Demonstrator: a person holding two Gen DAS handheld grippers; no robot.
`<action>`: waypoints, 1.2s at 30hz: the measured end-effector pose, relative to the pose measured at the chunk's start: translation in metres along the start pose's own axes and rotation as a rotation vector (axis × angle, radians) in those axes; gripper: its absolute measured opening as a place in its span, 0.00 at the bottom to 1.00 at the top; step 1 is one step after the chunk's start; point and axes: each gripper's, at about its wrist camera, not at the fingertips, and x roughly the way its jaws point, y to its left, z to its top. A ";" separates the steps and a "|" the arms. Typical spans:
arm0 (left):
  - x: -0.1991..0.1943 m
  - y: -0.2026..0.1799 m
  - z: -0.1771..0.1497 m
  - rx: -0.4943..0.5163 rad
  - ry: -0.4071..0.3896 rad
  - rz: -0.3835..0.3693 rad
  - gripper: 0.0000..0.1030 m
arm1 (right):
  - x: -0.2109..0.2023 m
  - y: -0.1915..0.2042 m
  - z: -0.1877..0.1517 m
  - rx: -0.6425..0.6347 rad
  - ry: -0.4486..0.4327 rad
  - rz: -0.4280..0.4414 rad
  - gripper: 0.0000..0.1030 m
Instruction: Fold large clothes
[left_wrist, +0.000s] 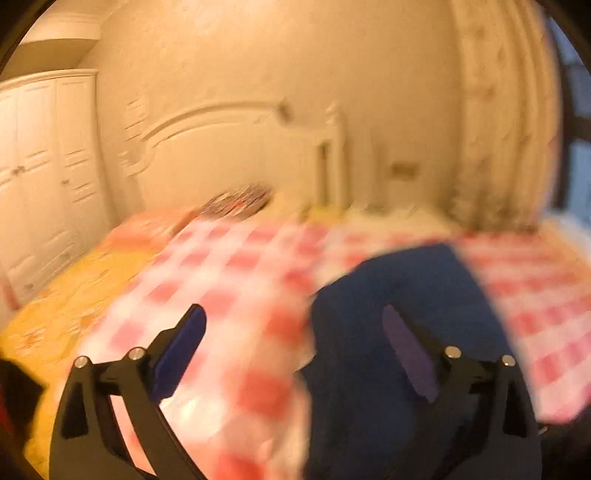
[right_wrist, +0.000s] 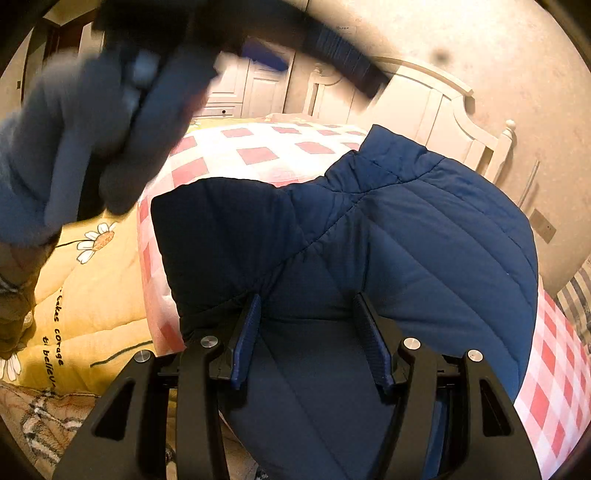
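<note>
we see navy quilted padded jacket (right_wrist: 406, 229) lying mid-frame on red-and-white checked bedspread (right_wrist: 258, 147); our right gripper (right_wrist: 310, 339) pinches thick fold to anchor it; our left gripper (left_wrist: 295, 354) spread wide, empty, free to regrasp

Quilted jacket (right_wrist: 406, 229) spread on the checked sheet (right_wrist: 258, 151), which lies over the bed. Beside the sheet, to its left in the right wrist view, a printed quilt (right_wrist: 92, 295). Behind the bed, the headboard (right_wrist: 436, 107); left of that, a wardrobe (left_wrist: 40, 177). Between the 2 fingers of the right gripper (right_wrist: 310, 339), a fold of the jacket (contact with the pads unclear). Above the quilt, a gloved hand (right_wrist: 85, 147).
</note>
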 end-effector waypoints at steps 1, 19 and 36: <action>0.005 -0.012 0.009 0.027 0.016 -0.082 0.94 | 0.001 -0.001 0.000 0.000 -0.001 0.001 0.59; 0.160 -0.009 -0.034 -0.009 0.325 -0.161 0.98 | -0.043 -0.170 0.035 0.291 -0.113 -0.099 0.51; 0.173 0.012 -0.038 -0.112 0.378 -0.210 0.98 | 0.098 -0.250 0.100 0.313 0.194 -0.088 0.50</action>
